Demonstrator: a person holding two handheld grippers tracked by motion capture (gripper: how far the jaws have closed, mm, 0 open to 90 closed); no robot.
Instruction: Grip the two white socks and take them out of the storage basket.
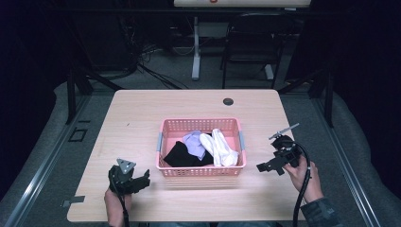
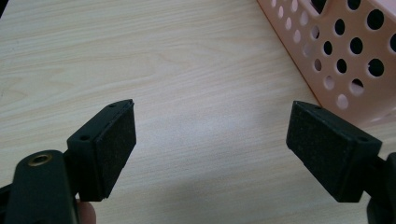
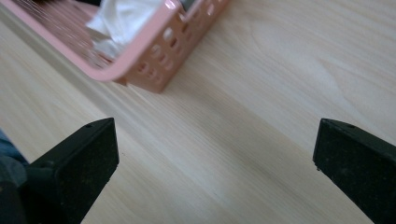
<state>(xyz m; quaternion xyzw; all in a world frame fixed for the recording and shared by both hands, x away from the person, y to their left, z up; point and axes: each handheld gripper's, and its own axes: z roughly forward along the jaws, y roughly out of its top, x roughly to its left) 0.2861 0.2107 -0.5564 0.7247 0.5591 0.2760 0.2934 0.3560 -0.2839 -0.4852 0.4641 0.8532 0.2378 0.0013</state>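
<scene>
The pink perforated basket (image 1: 201, 126) sits near the middle of my desk (image 1: 137, 113), with grey handles at its two short ends. Inside it lie a black cloth (image 1: 182, 155) at the near left, a lavender cloth (image 1: 195, 142) partly over it, and a white cloth (image 1: 221, 149) toward the right side. My left gripper (image 1: 135, 182) rests in my left hand (image 1: 115, 198) just beside the basket's near left corner, apart from it; in the left gripper view its jaws stand wide apart over bare wood, holding nothing, with the basket's holed wall at the upper right. My right gripper (image 1: 267, 166) is held in my right hand (image 1: 302, 172) to the right of the basket, raised a little and pointing toward it; in the right gripper view its jaws are spread wide and empty, with a basket corner and the white cloth beyond them. A dark round grommet (image 1: 228, 101) marks the desk's far side. Beyond the desk stands a dark chair (image 1: 250, 40).
</scene>
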